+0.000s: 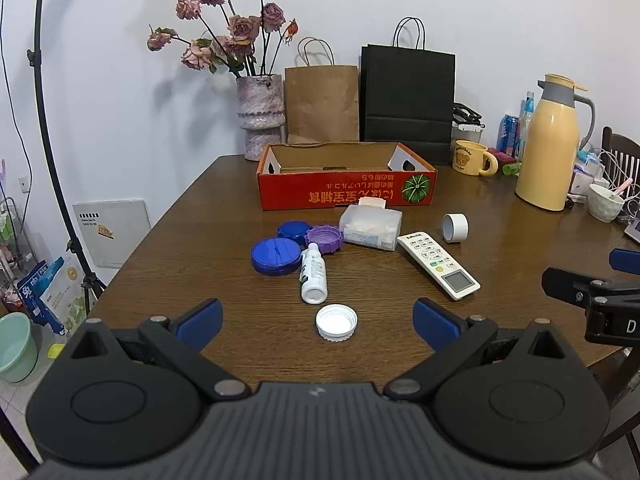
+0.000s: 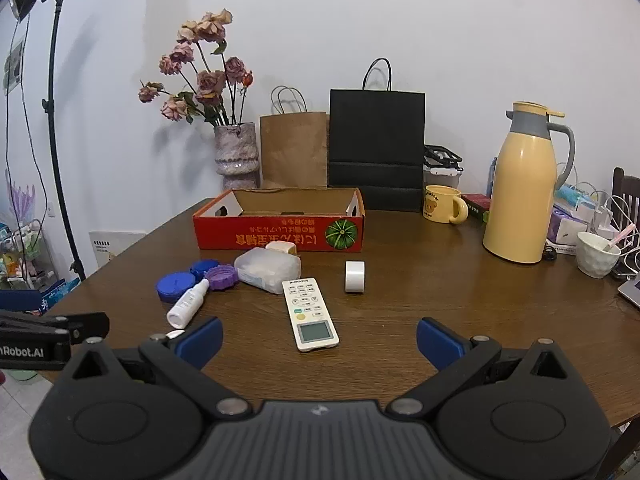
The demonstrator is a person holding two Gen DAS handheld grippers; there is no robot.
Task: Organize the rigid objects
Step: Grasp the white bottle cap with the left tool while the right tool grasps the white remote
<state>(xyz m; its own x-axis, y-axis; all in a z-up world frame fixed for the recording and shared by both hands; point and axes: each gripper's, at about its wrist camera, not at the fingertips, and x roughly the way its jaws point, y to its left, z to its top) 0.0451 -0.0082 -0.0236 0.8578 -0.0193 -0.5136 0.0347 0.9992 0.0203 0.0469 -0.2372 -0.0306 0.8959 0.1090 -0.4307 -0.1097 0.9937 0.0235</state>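
The loose items lie in a cluster on the wooden table (image 1: 200, 208), just in front of the red cardboard box (image 1: 344, 194), which looks empty: white cap (image 1: 336, 322), small white bottle (image 1: 313, 274) on its side, blue lid (image 1: 276, 256), remote control (image 2: 309, 313) and tape roll (image 2: 355, 277). Our left gripper (image 1: 318, 320) and right gripper (image 2: 319, 338) both hover spread wide, holding nothing. We judge the bottle and tape roll could roll off if nudged, and the shallow cap could slip from a pinch.
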